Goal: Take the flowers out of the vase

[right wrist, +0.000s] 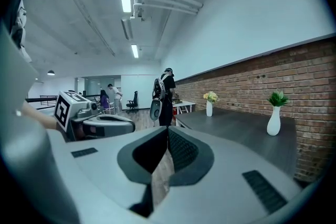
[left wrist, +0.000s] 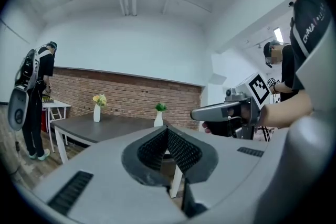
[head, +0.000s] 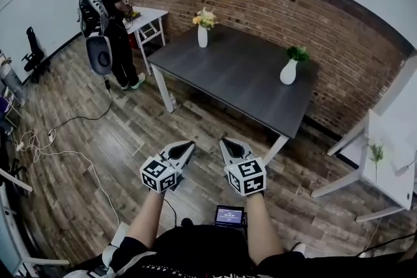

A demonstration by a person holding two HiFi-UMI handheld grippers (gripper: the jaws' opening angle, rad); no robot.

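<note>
**Brick wall, dark table, both grippers closed and empty**

Brick wall curves across the top of the head view, and a plank floor fills everything below it. The dark table sits upper centre, hard against that wall. Over in the upper left a person with a backpack stands at a small white table, back turned.

Now the arms: two bare forearms reach up from the bottom edge, side by side, held out over the floor and well short of the table. Each carries a marker cube on top. The left gripper sits just left of centre and the right gripper just right of it, their tips angled towards each other but apart. In each gripper's own view the ribbed pads meet in a tight seam, with nothing caught between them.

At the table's far left corner stands the white vase, upright, with the yellow flowers in it. A second vase with a green sprig stands at the table's right end.
</note>
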